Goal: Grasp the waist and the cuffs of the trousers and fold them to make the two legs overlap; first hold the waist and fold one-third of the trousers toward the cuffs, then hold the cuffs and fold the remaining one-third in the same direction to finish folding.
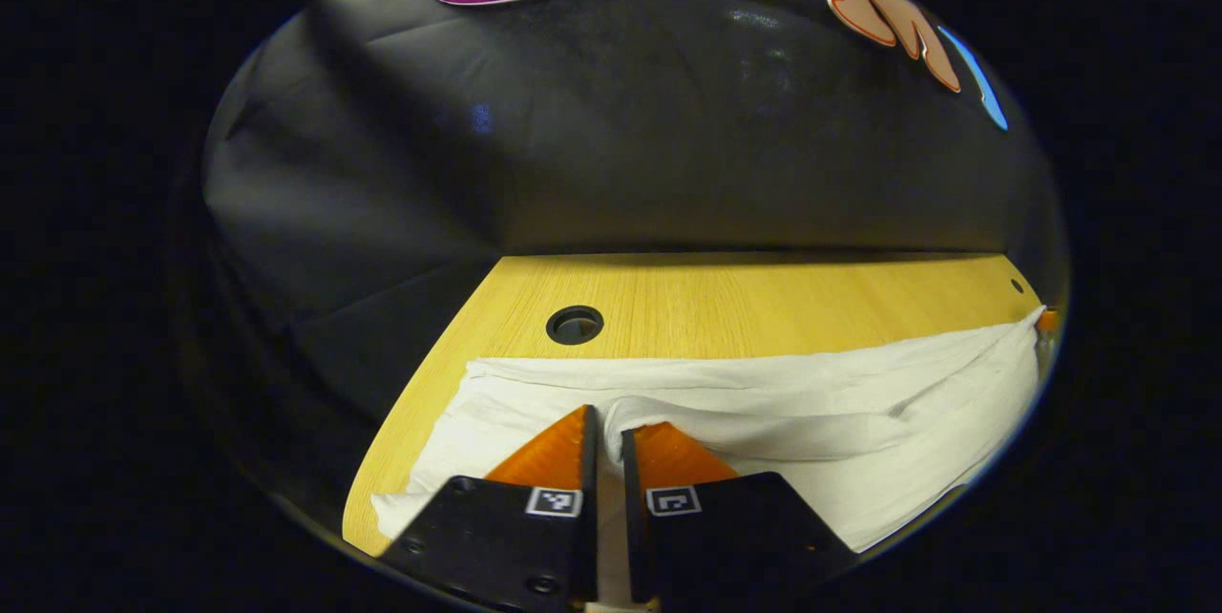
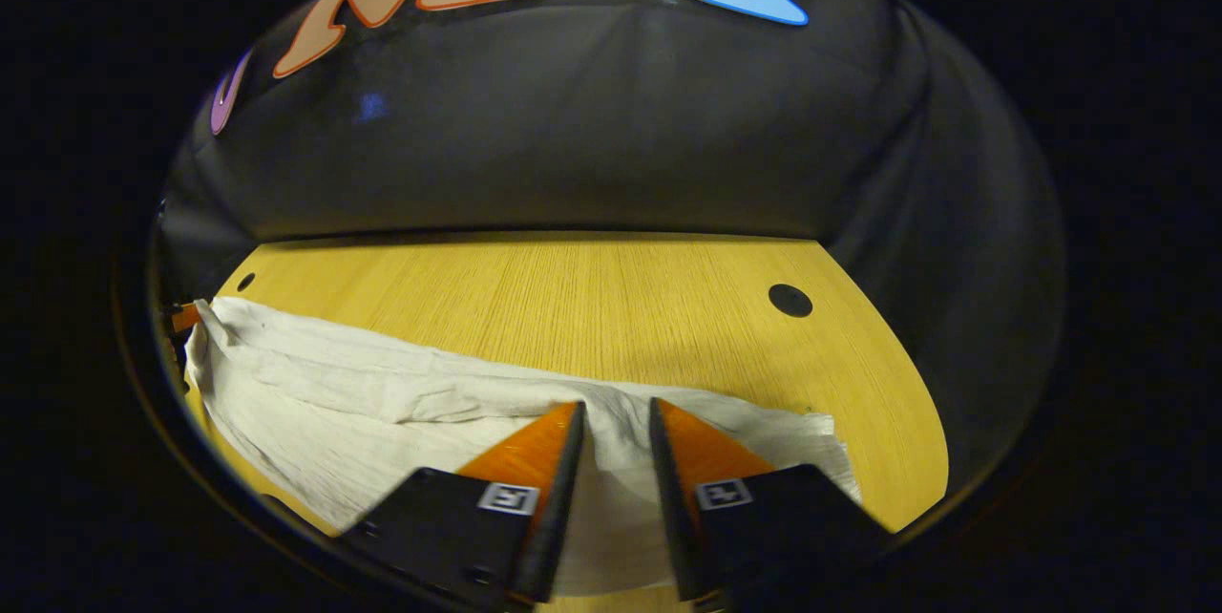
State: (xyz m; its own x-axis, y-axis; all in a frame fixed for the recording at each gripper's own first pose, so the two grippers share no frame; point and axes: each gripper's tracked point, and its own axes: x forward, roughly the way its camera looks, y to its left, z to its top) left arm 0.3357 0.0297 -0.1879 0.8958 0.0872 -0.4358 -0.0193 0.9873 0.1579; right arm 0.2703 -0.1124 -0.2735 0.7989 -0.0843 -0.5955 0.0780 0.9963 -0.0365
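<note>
Pinching white trousers [image 1: 764, 403] along worktop [image 1: 726, 298] near edge: left gripper [image 1: 605, 432] narrow on raised fold, right gripper [image 2: 616, 427] slightly wider around cloth, likely spaced apart for even folding.

Both cams sit low over the wooden table [image 1: 726, 298], looking along it toward the booth wall. The left gripper view hovers right over the white trousers [image 1: 764, 403], near the table's left corner, with a cable hole [image 1: 575, 325] just beyond. The right gripper view is equally close, by the right corner. Both share the trousers [image 2: 382, 393] and the far table [image 2: 592, 307] edge.
</note>
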